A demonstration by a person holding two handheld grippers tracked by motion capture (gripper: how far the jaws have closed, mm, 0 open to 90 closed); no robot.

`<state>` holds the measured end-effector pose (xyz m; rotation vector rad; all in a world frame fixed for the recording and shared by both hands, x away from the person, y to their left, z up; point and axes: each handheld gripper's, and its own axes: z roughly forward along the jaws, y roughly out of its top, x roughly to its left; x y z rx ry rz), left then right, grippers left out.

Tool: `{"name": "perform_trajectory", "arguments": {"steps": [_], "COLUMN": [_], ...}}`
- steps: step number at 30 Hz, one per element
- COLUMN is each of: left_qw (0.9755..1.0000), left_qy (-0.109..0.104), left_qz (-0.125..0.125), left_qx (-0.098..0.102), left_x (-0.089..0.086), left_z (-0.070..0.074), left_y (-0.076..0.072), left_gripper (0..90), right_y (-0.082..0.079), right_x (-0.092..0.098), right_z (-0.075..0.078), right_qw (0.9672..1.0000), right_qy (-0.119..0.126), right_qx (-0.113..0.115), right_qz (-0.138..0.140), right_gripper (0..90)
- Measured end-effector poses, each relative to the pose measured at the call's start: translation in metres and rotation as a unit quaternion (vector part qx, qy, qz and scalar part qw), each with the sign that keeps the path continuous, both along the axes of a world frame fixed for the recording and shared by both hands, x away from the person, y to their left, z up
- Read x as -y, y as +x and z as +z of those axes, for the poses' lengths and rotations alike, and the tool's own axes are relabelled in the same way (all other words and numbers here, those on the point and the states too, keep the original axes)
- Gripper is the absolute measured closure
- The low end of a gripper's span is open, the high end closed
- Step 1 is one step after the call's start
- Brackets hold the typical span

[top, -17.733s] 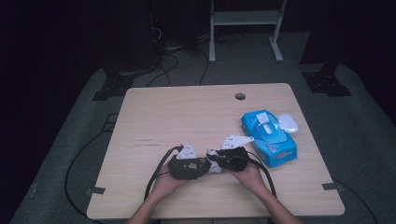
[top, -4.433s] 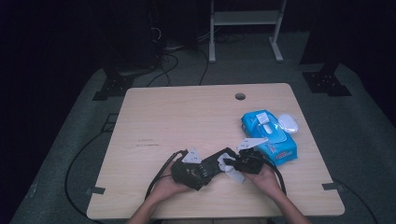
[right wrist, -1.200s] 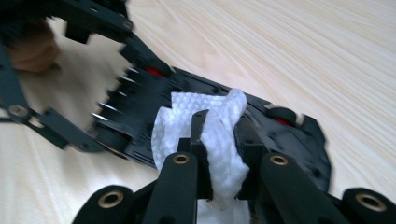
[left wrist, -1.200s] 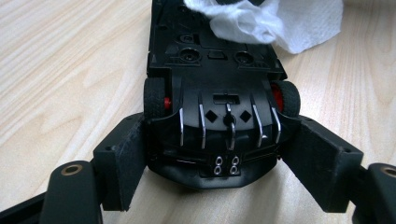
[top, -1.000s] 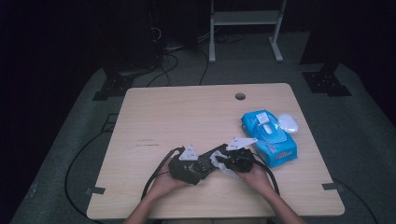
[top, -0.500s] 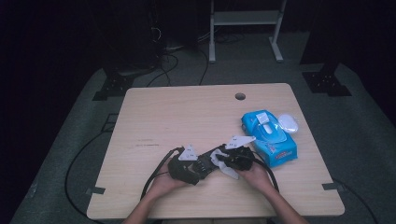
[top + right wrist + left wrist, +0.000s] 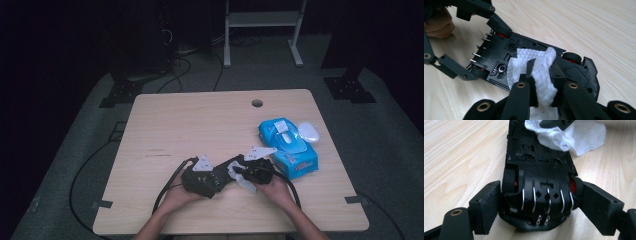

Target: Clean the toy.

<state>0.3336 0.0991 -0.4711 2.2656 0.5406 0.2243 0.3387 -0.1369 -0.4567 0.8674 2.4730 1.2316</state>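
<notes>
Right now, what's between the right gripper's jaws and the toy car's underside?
A white wipe, pinched in the right gripper and pressed on the toy car; clearest in the right gripper view.

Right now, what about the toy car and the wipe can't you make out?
- Toy car top: faces the table in both gripper views, underside up.
- Wipe lower end: cut off by the right gripper view's bottom edge, behind the right gripper.
- Wipe pack lettering: too small in the high view.

Dim surroundings, softly lit, slightly blurry
</notes>
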Motion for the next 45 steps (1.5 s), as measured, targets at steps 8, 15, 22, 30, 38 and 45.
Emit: {"name": "perform_trajectory", "arguments": {"steps": [8, 15, 22, 30, 38, 45], "left_qw": [1.0, 1.0, 0.9999, 1.0, 0.9999, 0.9995], "left_qy": [0.004, 0.005, 0.009, 0.006, 0.005, 0.017], "left_qz": [0.005, -0.003, -0.003, -0.002, 0.007, 0.025], "left_qx": [0.005, 0.004, 0.004, 0.005, 0.005, 0.013], "left_x": [-0.001, -0.002, -0.001, -0.001, -0.001, -0.002], "left_z": [0.0, -0.001, -0.001, -0.001, 0.0, 0.0], "left_y": [0.001, 0.001, 0.001, 0.001, 0.002, 0.003], "left_gripper": [19.9, 21.4, 22.5, 22.7, 20.9, 18.4], "right_y": [-0.008, -0.007, 0.007, 0.015, 0.012, 0.004], "right_x": [-0.011, -0.012, 0.011, 0.019, 0.019, 0.013], "right_z": [0.0, 0.001, 0.0, -0.004, -0.004, -0.003], "right_qw": [0.9997, 0.9998, 0.9992, 0.9978, 0.9984, 0.9994], "right_qy": [0.006, -0.004, -0.006, -0.005, -0.002, -0.002], "right_qx": [-0.006, 0.007, 0.016, 0.012, 0.003, -0.007], "right_qz": [0.022, 0.019, -0.037, -0.065, -0.056, -0.035], "right_gripper": [80.7, 80.7, 80.7, 80.5, 80.7, 80.7]}}
